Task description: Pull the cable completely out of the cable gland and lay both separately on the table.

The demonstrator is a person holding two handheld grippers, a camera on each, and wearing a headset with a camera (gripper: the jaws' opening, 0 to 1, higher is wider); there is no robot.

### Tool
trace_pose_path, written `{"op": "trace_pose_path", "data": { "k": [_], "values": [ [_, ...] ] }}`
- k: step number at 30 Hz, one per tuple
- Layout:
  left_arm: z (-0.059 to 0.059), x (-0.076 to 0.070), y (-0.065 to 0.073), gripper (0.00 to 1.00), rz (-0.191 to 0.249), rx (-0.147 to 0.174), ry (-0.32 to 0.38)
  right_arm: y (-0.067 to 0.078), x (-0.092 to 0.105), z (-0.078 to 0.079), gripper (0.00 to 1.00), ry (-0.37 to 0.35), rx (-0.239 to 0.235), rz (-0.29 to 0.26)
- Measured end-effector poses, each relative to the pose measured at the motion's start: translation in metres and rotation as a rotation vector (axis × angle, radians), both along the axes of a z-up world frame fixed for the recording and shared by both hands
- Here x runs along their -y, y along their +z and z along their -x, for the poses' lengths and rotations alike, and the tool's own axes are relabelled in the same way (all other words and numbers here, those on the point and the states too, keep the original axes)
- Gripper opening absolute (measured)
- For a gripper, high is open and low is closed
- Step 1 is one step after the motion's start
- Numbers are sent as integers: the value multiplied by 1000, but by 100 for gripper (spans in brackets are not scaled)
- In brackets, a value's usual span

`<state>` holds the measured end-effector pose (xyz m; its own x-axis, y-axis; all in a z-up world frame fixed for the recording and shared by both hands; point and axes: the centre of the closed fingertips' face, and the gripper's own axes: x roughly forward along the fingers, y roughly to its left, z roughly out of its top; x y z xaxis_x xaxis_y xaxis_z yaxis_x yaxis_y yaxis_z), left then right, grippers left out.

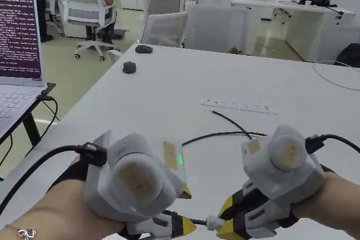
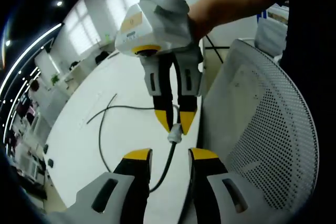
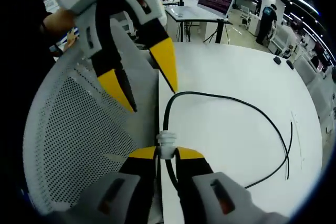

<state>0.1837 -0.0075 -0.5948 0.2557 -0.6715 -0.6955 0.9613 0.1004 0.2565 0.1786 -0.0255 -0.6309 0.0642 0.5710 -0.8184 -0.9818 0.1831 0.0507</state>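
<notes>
Plainly the right tongs (image 3: 166, 153) are clamped on the white cable gland (image 3: 167, 141), which sits between their yellow tips at the lower centre of the right gripper view. The black cable (image 3: 236, 100) leaves the gland, runs up the frame and arcs away to the right across the white tabletop (image 3: 226, 66). The left tongs (image 2: 170, 156) stand apart at the bottom of the left gripper view. The cable passes through the gap between them, touching neither tip as far as I can tell, and the gland is just above them in that frame. In the head view both tongs meet at the bottom edge with the gland between them, and the rest of the cable lies looped in mid-frame. A mesh chair back (image 2: 262, 129) fills the right of the left gripper view.

I judge the pulling step is set up but not begun, since the cable is not yet out of the gland. The next move calls for the left tongs to close on the cable close to the gland. After that comes a straight pull apart along the cable's line while the right grip holds firm.
</notes>
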Motion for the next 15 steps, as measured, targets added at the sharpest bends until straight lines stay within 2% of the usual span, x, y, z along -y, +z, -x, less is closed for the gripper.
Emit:
{"op": "trace_pose_path", "data": {
  "k": [1, 3, 7, 9, 11, 15],
  "values": [
    [0, 2, -1, 31, -6, 11, -16, 4, -1, 2, 12, 0, -1, 0],
    [5, 7, -2, 28, -14, 0, -46, 7, -2, 5, 12, -1, -1, 2],
    [12, 19, -2, 28, -17, 10, -105, 13, -6, 9, 12, 6, 2, -2],
    [15, 23, -5, 26, -37, 13, -136, 13, -8, 10, 12, 7, -4, 1],
    [17, 23, -7, 25, -61, 21, -174, 13, -8, 11, 12, 19, 2, 17],
    [14, 22, -7, 21, -87, 40, -198, 14, -8, 11, 12, 26, 5, 22]
  ]
}}
